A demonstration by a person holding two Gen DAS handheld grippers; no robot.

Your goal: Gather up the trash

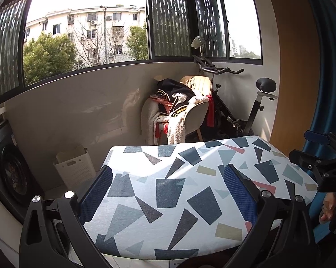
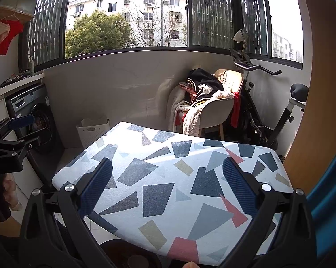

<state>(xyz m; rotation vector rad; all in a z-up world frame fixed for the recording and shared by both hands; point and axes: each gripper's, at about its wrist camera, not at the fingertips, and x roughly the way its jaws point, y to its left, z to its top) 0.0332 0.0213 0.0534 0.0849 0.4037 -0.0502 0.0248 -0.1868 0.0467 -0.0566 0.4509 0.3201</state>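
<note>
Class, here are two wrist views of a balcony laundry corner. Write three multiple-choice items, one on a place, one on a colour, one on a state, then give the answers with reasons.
1. Where is the white laundry basket?
A. on the patterned board
B. on the floor between the washing machine and the chair
C. on the exercise bike

2. What colour are the pads of the tongs?
A. blue
B. red
C. yellow

3. How do the left tongs stand?
A. shut on a cup
B. shut on nothing
C. open, holding nothing

Answers: B, it sits on the floor by the wall, right of the washing machine and left of the chair; A, each pad is blue; C, the pads stand wide apart over the patterned board.
</note>
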